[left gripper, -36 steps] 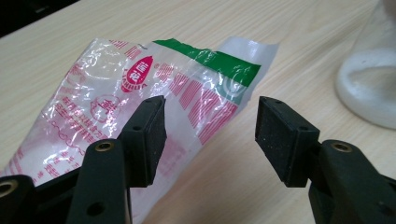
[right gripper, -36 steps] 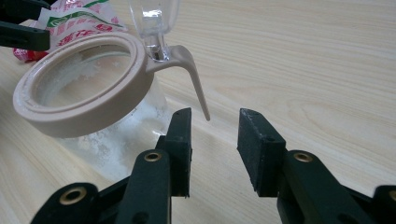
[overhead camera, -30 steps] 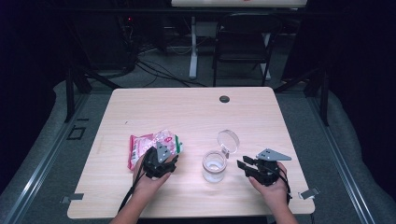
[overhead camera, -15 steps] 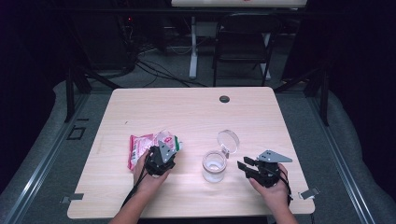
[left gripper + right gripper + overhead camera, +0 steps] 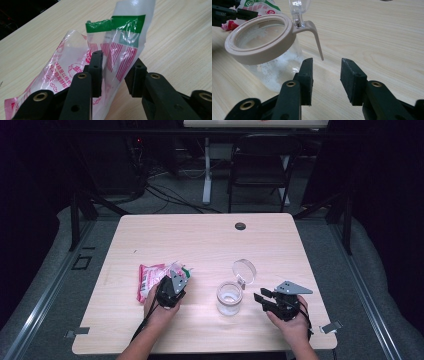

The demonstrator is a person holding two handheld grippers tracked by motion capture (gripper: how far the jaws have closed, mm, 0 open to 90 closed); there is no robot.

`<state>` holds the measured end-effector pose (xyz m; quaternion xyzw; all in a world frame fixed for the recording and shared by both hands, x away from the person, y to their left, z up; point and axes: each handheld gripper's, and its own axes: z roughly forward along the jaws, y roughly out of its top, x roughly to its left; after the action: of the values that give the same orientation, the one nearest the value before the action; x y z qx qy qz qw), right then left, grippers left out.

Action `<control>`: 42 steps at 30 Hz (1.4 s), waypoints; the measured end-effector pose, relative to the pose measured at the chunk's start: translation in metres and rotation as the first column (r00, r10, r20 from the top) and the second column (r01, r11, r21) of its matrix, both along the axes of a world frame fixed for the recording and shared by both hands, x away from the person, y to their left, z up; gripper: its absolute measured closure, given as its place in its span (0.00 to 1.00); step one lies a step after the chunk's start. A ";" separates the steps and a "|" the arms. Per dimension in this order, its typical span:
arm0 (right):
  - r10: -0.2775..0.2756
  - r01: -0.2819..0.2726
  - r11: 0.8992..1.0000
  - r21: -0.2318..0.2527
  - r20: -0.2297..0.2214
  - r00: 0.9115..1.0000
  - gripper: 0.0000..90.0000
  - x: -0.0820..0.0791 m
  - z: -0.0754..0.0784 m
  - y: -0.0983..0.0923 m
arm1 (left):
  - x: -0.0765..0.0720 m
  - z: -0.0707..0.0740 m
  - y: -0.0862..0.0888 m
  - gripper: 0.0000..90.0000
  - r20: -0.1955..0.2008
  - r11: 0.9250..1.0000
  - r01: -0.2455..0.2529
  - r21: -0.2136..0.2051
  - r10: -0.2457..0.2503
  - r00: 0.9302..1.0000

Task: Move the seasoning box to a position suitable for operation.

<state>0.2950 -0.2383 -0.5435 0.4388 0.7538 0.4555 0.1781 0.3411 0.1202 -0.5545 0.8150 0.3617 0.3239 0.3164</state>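
Landmark: clear jar (image 5: 229, 297) w/ beige rim, upright on the desk (image 5: 210, 237), its round clear lid (image 5: 244, 270) flipped up and back on the hinge. In the right gripper view the jar's inside wall looks frosted w/ white residue; beige handle tab (image 5: 317, 42) sticks out toward the jaws.

Left of the jar, near but apart: pink-and-white plastic bag (image 5: 150, 279) w/ green strip at its top, lying partly on the desk. Left gripper (image 5: 172, 287) sits at the bag's jar-side end. Its jaws have just been closing, w/ the bag's raised end standing between them in the left gripper view (image 5: 113, 75); one pad seems to touch the film, the other shows a gap, so not a firm clamp yet.

Right of the jar, apart from it: right gripper (image 5: 267, 299), pointing at the jar, jaws parted, nothing between them; just bare desk in the gap.
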 end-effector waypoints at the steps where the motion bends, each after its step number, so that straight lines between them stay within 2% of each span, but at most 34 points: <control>1: 0.001 -0.001 1.000 0.001 0.000 1.000 0.69 0.000 0.000 0.000 | 0.001 0.001 0.001 0.80 -0.006 1.000 0.002 -0.012 -0.002 1.000; 10: -0.004 0.004 1.000 0.006 0.000 1.000 0.69 0.000 0.000 -0.002 | 0.006 0.006 0.015 0.90 -0.055 0.994 -0.009 -0.112 0.003 0.998; 11: -0.004 0.004 1.000 0.006 0.000 1.000 0.69 0.000 0.000 -0.002 | 0.006 0.006 0.015 0.92 -0.055 0.994 -0.009 -0.112 0.003 0.998; 14: -0.002 0.002 1.000 0.000 0.000 1.000 0.69 0.000 0.000 -0.001 | 0.008 0.008 0.023 0.95 -0.077 0.986 -0.017 -0.165 0.004 0.997; 19: -0.002 0.002 1.000 0.000 0.000 1.000 0.69 0.000 0.000 -0.001 | 0.010 0.011 0.029 0.98 -0.092 0.976 -0.029 -0.214 0.009 0.996; 28: -0.005 0.005 1.000 0.004 0.001 1.000 0.69 0.000 0.000 -0.002 | 0.010 0.013 0.034 0.99 -0.106 0.971 -0.029 -0.238 0.004 0.994; 32: -0.005 0.005 1.000 0.005 0.002 1.000 0.69 0.000 0.000 -0.002 | 0.010 0.014 0.038 1.00 -0.107 0.965 -0.038 -0.260 0.011 0.994; 38: -0.005 0.005 1.000 0.008 0.000 1.000 0.69 0.000 0.000 -0.001 | 0.009 0.018 0.045 1.00 -0.111 0.952 -0.053 -0.301 0.020 0.994; 42: -0.002 0.002 1.000 0.007 0.002 1.000 0.69 0.001 0.000 -0.001 | 0.008 0.023 0.051 1.00 -0.107 0.947 -0.061 -0.315 0.028 0.994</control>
<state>0.2955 -0.2393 -0.5432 0.4395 0.7517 0.4584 0.1778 0.3492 0.1707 -0.5316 0.7602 0.4431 0.2268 0.4175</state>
